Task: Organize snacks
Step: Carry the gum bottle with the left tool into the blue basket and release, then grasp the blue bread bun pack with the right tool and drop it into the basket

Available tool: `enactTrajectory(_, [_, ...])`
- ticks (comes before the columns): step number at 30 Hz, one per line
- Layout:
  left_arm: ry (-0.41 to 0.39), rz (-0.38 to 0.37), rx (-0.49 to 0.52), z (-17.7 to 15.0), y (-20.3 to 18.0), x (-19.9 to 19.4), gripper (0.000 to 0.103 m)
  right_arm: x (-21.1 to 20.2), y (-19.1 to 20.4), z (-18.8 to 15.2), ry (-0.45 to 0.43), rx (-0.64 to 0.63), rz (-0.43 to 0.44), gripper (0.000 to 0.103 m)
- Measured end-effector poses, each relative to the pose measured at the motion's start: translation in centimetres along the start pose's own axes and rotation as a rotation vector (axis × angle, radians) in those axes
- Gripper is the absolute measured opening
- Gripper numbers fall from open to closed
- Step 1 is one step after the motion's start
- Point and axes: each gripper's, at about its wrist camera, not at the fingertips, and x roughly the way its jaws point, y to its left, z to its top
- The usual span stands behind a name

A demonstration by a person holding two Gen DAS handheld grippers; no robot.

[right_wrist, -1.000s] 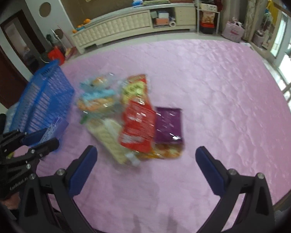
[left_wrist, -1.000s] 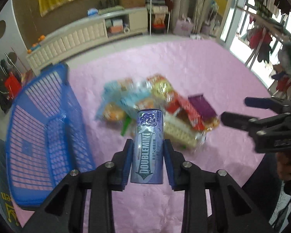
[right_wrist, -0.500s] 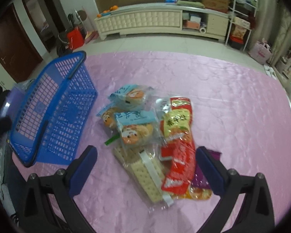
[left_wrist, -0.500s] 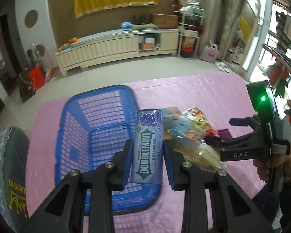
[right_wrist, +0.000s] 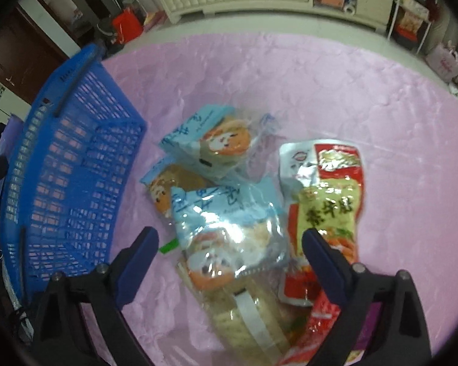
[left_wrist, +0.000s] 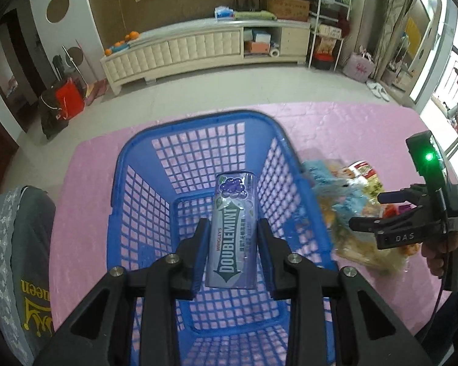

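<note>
Basket [left_wrist: 198, 140], blue plastic lattice, sits on pink quilted bench [left_wrist: 85, 189]; left tongs [left_wrist: 232, 244] hover over its open top, clenched on a purple Doublemint gum bottle [left_wrist: 232, 231], blue pads pressing both its sides, label end toward the camera. Basket floor under the bottle is bare.

Right tongs [right_wrist: 229, 250] wide apart but closing, pointed steeply down over the snack pile [right_wrist: 244, 213], which lies just right of the basket on the pink cover. Light-blue pastry pack [right_wrist: 229, 231] sits between the pads; pads not touching it. Two more light-blue packs [right_wrist: 210, 140] beyond it, toward the basket side. Red and green pouch [right_wrist: 329, 195] lies to the right, next to the right pad. Clear-wrapped cracker pack [right_wrist: 247, 314] under the pile at near edge. Purple pack corner [right_wrist: 366, 335] partly hidden behind right finger.

In left wrist view right tongs [left_wrist: 378, 210] show at right edge over the pile, a hand [left_wrist: 442, 253] on the grip.
</note>
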Motion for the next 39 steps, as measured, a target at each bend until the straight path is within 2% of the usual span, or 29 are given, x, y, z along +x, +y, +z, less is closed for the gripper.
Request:
enactTrajectory(8, [0.102,0.021,-0.035,0.7,2.5,3.9,0.029,2.9,-0.2,0.8,0.079,-0.002,-0.003,0.090])
enactTrajectory(11, [0.115,0.016,-0.057,0.9,3.2,4.4,0.029,2.8,-0.1,0.8,0.071,-0.004,-0.001,0.086])
enactTrajectory(14, [0.128,0.027,-0.069,1.2,3.7,5.0,0.030,2.5,0.1,0.6,0.049,0.013,-0.005,0.077])
enactTrajectory(16, [0.124,0.041,-0.070,1.2,3.9,4.9,0.033,2.0,0.0,0.4,0.030,0.030,-0.005,0.076])
enactTrajectory(17, [0.117,0.044,-0.070,1.2,4.0,4.7,0.040,1.4,0.0,0.1,0.020,0.041,-0.010,0.076])
enactTrajectory(18, [0.104,0.042,-0.069,1.1,4.1,4.4,0.049,1.0,-0.2,0.0,0.014,0.043,-0.013,0.076])
enactTrajectory(20, [0.079,0.051,-0.071,1.0,4.1,3.4,0.055,-0.1,-0.1,-0.5,-0.006,0.040,-0.018,0.076])
enactTrajectory(30, [0.006,0.029,-0.078,-0.6,3.8,-1.8,0.055,-7.6,2.2,-2.2,-0.127,0.027,-0.043,0.076])
enactTrajectory(39, [-0.069,0.026,-0.089,-2.9,4.9,-7.4,0.055,-13.3,7.7,-3.2,-0.236,-0.043,-0.057,0.076])
